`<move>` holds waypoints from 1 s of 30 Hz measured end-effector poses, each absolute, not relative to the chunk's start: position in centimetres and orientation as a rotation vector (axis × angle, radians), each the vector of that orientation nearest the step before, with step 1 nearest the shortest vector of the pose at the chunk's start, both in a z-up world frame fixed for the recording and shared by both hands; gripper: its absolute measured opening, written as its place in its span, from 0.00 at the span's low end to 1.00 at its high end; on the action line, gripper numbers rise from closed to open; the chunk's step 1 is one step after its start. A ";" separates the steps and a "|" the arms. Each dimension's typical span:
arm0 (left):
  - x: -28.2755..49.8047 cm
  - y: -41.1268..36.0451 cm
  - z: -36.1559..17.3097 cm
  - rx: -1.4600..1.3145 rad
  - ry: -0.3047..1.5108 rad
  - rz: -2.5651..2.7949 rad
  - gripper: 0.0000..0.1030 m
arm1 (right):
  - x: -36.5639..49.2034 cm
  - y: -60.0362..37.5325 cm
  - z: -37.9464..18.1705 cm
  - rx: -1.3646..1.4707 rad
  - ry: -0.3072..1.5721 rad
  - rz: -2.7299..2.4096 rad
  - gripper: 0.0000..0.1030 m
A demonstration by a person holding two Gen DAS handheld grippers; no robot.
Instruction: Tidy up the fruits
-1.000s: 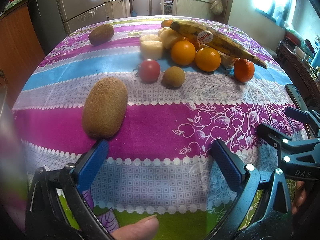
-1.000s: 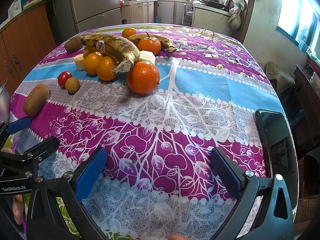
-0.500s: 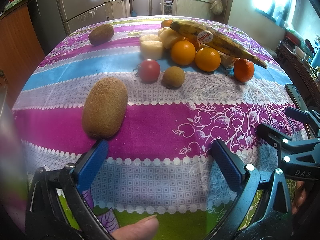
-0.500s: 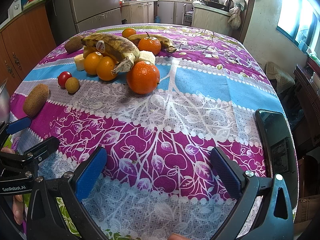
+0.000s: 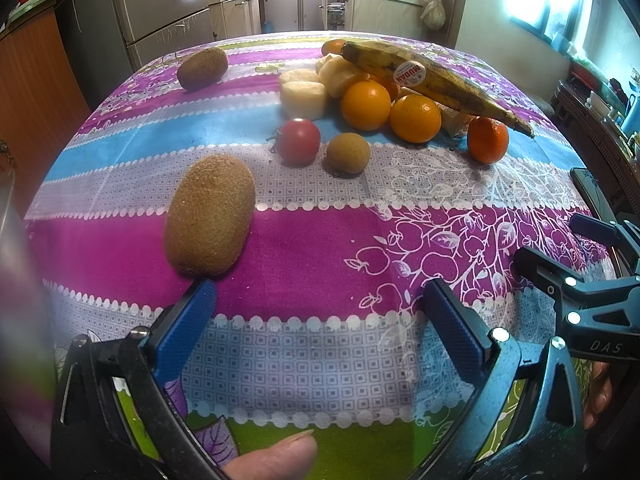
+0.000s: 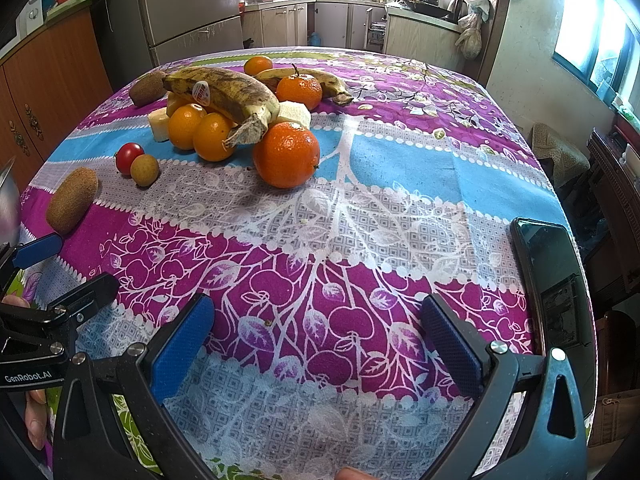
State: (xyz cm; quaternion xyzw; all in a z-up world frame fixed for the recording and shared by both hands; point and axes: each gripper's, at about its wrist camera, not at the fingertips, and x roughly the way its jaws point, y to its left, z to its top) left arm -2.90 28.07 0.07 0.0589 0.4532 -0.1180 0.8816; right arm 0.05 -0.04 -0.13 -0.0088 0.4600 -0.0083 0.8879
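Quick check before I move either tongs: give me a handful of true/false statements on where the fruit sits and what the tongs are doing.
1. Both tongs are open and hold nothing. True: the left tongs and the right tongs gape over bare tablecloth.
2. The nearest kiwi lies just ahead of the left tongs' left finger. True.
3. The stickered banana lies flat on the cloth, apart from the other fruit. False: it rests on top of the oranges.
4. The cherry tomato sits beside a small brown round fruit. True.
5. A phone lies among the fruit. False: the phone is at the table's right edge.
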 end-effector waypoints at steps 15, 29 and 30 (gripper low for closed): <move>-2.9 28.1 0.1 0.123 0.944 -0.246 1.00 | 0.0 0.0 -0.1 -0.019 0.956 -0.017 1.00; -2.7 28.0 -0.1 0.129 0.942 -0.242 1.00 | -0.3 0.2 -0.1 -0.017 0.957 -0.028 1.00; -3.6 28.3 -0.1 0.137 0.943 -0.258 1.00 | -0.3 0.0 0.0 -0.016 0.957 -0.028 1.00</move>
